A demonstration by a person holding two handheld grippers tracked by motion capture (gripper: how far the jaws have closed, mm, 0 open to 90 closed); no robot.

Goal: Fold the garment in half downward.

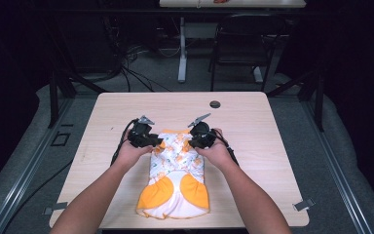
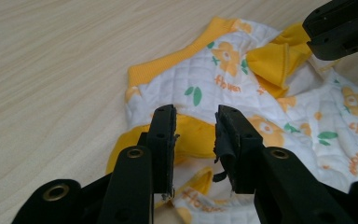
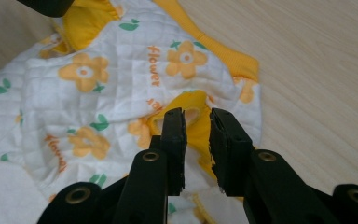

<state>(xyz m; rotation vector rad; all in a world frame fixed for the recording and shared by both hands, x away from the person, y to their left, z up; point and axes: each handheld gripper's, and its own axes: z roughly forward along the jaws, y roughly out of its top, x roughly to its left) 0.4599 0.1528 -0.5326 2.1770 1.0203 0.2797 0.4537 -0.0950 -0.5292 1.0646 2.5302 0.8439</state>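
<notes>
Both tools stand open with nothing pinched: the left tool (image 1: pixel 152 141) and the right tool (image 1: pixel 193 141) hover over the far end of the garment (image 1: pixel 175 168), which lies flat on the table (image 1: pixel 253 122). It looks light, soft and floppy, quilted cloth that will sag. The yellow ribbed cuffs (image 3: pixel 186 116) seem the firmest hold.

Left black handheld gripper (image 1: pixel 152 141): matte plastic body, grey three-cornered plate on top, black cable trailing from it. Right black handheld gripper (image 1: pixel 193 139): same build. Fingers (image 2: pixel 163 135) are flat black bars with brass-ringed pivot holes; one left pad is frayed at its edge. Forearms bare, no sleeves.
</notes>
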